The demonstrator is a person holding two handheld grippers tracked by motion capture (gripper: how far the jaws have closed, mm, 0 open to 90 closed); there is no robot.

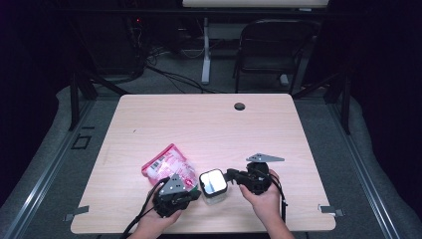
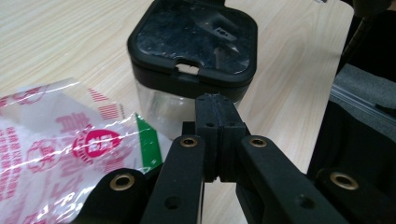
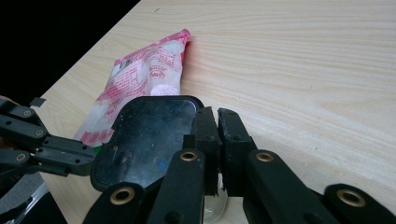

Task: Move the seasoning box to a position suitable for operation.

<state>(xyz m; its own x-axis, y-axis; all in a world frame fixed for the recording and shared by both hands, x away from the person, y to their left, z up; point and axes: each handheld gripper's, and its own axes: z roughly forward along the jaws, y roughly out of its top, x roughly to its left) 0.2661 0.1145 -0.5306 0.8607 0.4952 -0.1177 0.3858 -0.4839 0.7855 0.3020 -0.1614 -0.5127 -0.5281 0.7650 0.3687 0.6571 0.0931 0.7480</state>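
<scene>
Container (image 1: 213,186) with black lid near table (image 1: 199,119) front edge, between both grippers, touching pink-printed bag (image 1: 166,167). Left gripper (image 2: 215,119) pressed together on nothing, just beside container wall. Right gripper (image 3: 217,122) narrowed to a slit on lid rim.

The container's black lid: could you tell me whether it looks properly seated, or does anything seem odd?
The lid sits level on the clear container. The pink bag lies flat beside it. Nothing stands out.
</scene>
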